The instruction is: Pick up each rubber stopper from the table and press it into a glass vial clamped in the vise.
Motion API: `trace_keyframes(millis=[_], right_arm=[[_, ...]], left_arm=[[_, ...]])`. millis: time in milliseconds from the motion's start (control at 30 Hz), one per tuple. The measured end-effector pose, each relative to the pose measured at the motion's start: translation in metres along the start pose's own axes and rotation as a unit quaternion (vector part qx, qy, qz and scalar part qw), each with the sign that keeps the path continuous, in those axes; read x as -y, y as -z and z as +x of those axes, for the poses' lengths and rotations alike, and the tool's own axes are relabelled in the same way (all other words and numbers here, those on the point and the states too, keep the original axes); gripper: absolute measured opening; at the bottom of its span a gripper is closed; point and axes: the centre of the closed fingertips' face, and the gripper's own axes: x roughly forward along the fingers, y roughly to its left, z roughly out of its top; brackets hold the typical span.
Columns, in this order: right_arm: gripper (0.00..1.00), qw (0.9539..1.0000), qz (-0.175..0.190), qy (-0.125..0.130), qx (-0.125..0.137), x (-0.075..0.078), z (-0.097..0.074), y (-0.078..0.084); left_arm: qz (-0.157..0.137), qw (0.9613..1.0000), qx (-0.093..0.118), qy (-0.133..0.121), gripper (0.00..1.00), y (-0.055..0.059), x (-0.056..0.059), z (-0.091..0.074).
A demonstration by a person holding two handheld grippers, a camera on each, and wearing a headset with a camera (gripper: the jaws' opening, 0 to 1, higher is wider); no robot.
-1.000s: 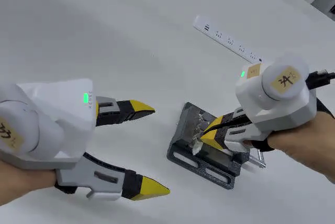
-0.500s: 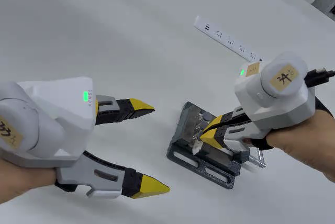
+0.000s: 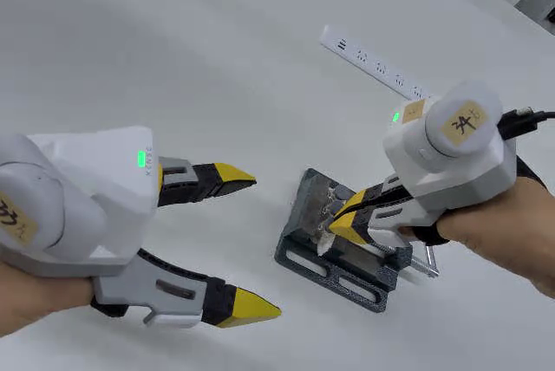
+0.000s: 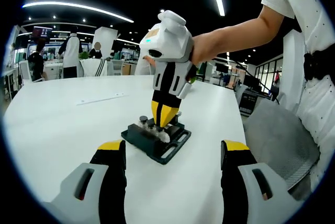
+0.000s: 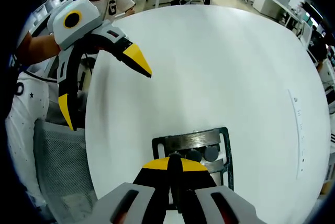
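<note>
Wide apart, the yellow-tipped fingers (image 3: pixel 231 177) of my left gripper (image 3: pixel 268 245) hover low over the bare white table (image 3: pixel 173 42), with nothing between them. They point straight at the work.

Just ahead of those tips sits the dark vise (image 4: pixel 157 144), flat on the table. It holds a short row of glass vials (image 4: pixel 146 124) upright in its jaws.

My right gripper (image 3: pixel 328 231) comes down on the vise from above, nose steeply down. Its jaws are drawn together into one yellow point, which rests on the end of the vial row nearest my left tips. From its own view the tips meet with only a thin dark slit between them (whether a stopper is pinched in there I cannot tell). Just beside that point, two dark round stoppers (image 5: pixel 211 153) sit in the mouths of neighbouring vials.

Well beyond the vise, on the side away from my left fingers, a white power strip (image 3: pixel 377 65) lies on the table, clear of everything else.
</note>
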Motion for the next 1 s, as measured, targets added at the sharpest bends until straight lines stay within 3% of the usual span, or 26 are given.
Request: trace_keyframes(millis=[1000], right_arm=[[0.02,0.9999,-0.005,-0.005,-0.013,0.0008,0.0019,-0.0011]], left_arm=[[0.003,1.0000,-0.002,0.001,0.72,-0.0004,0.0016,-0.0006]])
